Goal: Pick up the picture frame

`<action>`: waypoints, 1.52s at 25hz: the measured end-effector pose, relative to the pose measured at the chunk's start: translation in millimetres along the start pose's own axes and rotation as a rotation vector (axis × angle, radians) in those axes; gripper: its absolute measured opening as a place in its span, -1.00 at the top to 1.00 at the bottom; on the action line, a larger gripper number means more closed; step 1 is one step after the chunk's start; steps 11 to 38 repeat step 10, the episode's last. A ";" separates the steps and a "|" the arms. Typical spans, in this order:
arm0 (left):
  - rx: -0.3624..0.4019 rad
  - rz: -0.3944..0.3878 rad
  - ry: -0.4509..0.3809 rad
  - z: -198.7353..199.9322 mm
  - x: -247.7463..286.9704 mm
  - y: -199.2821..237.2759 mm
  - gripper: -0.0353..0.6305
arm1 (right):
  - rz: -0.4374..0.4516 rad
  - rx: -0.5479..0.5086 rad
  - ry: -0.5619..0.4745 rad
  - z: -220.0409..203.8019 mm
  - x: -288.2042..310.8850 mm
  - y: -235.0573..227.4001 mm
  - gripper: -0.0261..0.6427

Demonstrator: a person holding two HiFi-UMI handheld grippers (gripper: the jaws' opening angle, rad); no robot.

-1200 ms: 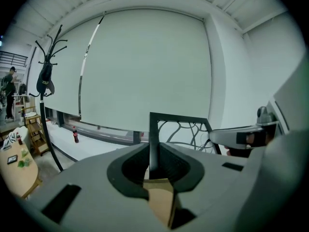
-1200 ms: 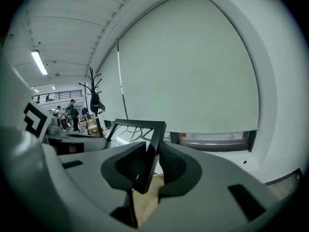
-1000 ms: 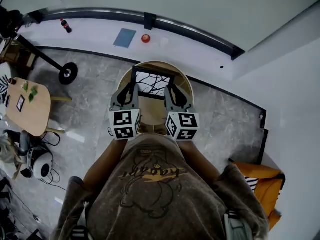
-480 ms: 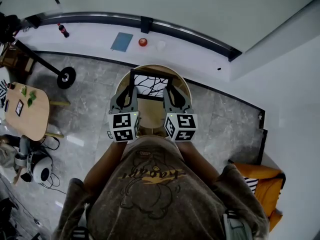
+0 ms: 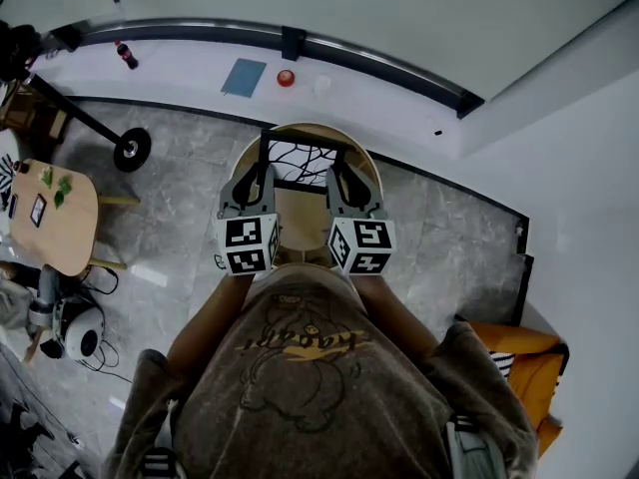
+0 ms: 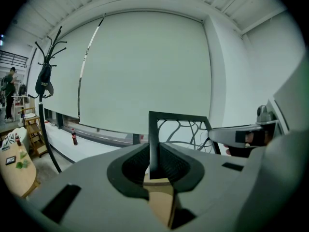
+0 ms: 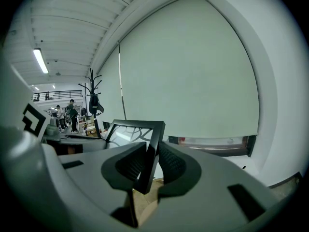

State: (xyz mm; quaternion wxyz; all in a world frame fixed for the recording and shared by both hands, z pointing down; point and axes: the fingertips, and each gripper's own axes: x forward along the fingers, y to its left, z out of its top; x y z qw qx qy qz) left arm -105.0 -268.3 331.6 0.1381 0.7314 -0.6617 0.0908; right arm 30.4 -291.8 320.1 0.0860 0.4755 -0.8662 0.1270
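The picture frame (image 5: 303,158) is a thin black square frame around a branch-pattern picture. It is held upright over a round wooden table (image 5: 300,230). My left gripper (image 5: 262,174) is shut on its left side bar, and my right gripper (image 5: 339,174) is shut on its right side bar. In the left gripper view the frame's bar (image 6: 153,139) runs straight down between the ribbed pads of the left gripper (image 6: 153,167). In the right gripper view the slanted bar (image 7: 153,146) is pinched by the right gripper (image 7: 147,167).
A low white ledge along the window carries a bottle (image 5: 126,55), a blue sheet (image 5: 245,77) and a red object (image 5: 287,78). A small wooden table (image 5: 60,223) and a wheeled stand (image 5: 133,148) are at left. An orange bag (image 5: 529,367) lies at right.
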 end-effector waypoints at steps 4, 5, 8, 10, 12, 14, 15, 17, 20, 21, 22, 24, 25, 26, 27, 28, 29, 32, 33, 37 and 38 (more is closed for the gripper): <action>0.003 0.002 0.000 -1.8 -2.0 -0.3 0.66 | 0.000 -0.001 0.002 -2.1 -1.7 1.0 0.65; 0.004 0.003 0.001 -2.4 -2.5 -0.4 0.66 | 0.000 -0.001 0.003 -2.7 -2.3 1.2 0.65; 0.005 0.004 0.004 -2.1 -2.0 -1.4 0.66 | -0.002 0.002 0.005 -2.9 -2.7 0.1 0.65; 0.005 0.004 0.007 -1.4 -1.2 -2.2 0.66 | -0.003 0.005 0.007 -2.5 -2.5 -1.2 0.65; 0.005 0.004 0.007 -1.4 -1.2 -2.2 0.66 | -0.003 0.005 0.007 -2.5 -2.5 -1.2 0.65; 0.005 0.004 0.007 -1.4 -1.2 -2.2 0.66 | -0.003 0.005 0.007 -2.5 -2.5 -1.2 0.65; 0.005 0.004 0.007 -1.4 -1.2 -2.2 0.66 | -0.003 0.005 0.007 -2.5 -2.5 -1.2 0.65; 0.005 0.004 0.007 -1.4 -1.2 -2.2 0.66 | -0.003 0.005 0.007 -2.5 -2.5 -1.2 0.65; 0.005 0.004 0.007 -1.4 -1.2 -2.2 0.66 | -0.003 0.005 0.007 -2.5 -2.5 -1.2 0.65; 0.005 0.004 0.007 -1.4 -1.2 -2.2 0.66 | -0.003 0.005 0.007 -2.5 -2.5 -1.2 0.65; 0.005 0.004 0.007 -1.4 -1.2 -2.2 0.66 | -0.003 0.005 0.007 -2.5 -2.5 -1.2 0.65; 0.005 0.004 0.007 -1.4 -1.2 -2.2 0.66 | -0.003 0.005 0.007 -2.5 -2.5 -1.2 0.65; 0.005 0.004 0.007 -1.4 -1.2 -2.2 0.66 | -0.003 0.005 0.007 -2.5 -2.5 -1.2 0.65; 0.005 0.004 0.007 -1.4 -1.2 -2.2 0.66 | -0.003 0.005 0.007 -2.5 -2.5 -1.2 0.65; 0.005 0.004 0.007 -1.4 -1.2 -2.2 0.66 | -0.003 0.005 0.007 -2.5 -2.5 -1.2 0.65; 0.005 0.004 0.007 -1.4 -1.2 -2.2 0.66 | -0.003 0.005 0.007 -2.5 -2.5 -1.2 0.65; 0.005 0.004 0.007 -1.4 -1.2 -2.2 0.66 | -0.003 0.005 0.007 -2.5 -2.5 -1.2 0.65; 0.005 0.004 0.007 -1.4 -1.2 -2.2 0.66 | -0.003 0.005 0.007 -2.5 -2.5 -1.2 0.65; 0.005 0.004 0.007 -1.4 -1.2 -2.2 0.66 | -0.003 0.005 0.007 -2.5 -2.5 -1.2 0.65; 0.005 0.004 0.007 -1.4 -1.2 -2.2 0.66 | -0.003 0.005 0.007 -2.5 -2.5 -1.2 0.65; 0.005 0.004 0.007 -1.4 -1.2 -2.2 0.66 | -0.003 0.005 0.007 -2.5 -2.5 -1.2 0.65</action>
